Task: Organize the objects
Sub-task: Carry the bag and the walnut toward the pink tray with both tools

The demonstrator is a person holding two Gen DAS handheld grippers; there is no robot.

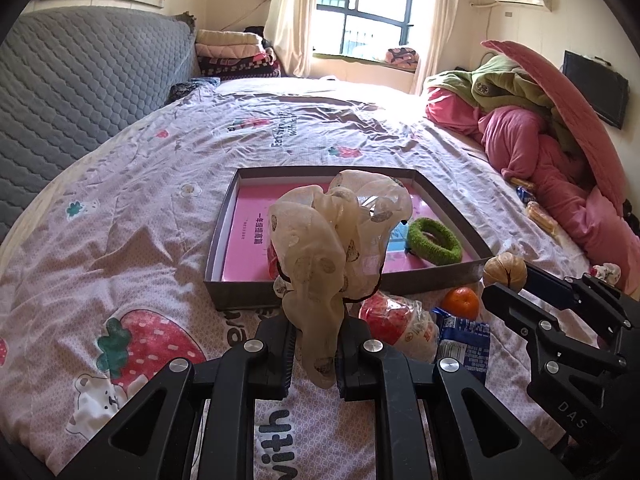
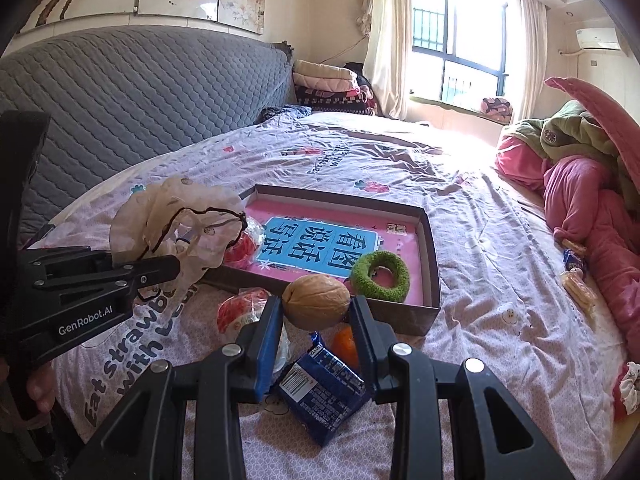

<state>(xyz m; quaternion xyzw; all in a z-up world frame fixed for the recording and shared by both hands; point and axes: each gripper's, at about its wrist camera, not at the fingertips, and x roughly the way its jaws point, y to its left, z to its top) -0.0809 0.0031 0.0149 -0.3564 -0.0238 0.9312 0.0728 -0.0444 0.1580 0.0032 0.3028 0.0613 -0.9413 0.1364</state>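
The left gripper (image 1: 316, 354) was clamped on a cream, spotted scarf (image 1: 340, 236), its fingers pressed against the hanging tail of the cloth; the bunched fabric rose above the near wall of the tray (image 1: 240, 292). From the right wrist view the same gripper (image 2: 176, 266) sat at 9 o'clock, with the scarf (image 2: 176, 216) and a thin dark cord (image 2: 192, 216) held over the tray's left near corner.

The right gripper (image 2: 314, 320) was closed on a walnut (image 2: 316, 300), one finger touching each side, lifted above the bedsheet (image 2: 500, 280) just in front of the tray (image 2: 432, 248). In the left wrist view the walnut (image 1: 504, 272) showed at 3 o'clock beside the tray's right near corner.

Inside the tray lay a pink book (image 2: 320, 240) with a blue label, and on it, at the near right, a green ring (image 2: 380, 272). On the sheet below the walnut lay an orange (image 1: 460, 302), partly hidden in the right view, a blue packet (image 2: 324, 396) and a red-and-white bag (image 1: 396, 320). Pink bedding (image 1: 540, 152) was heaped at 2 o'clock
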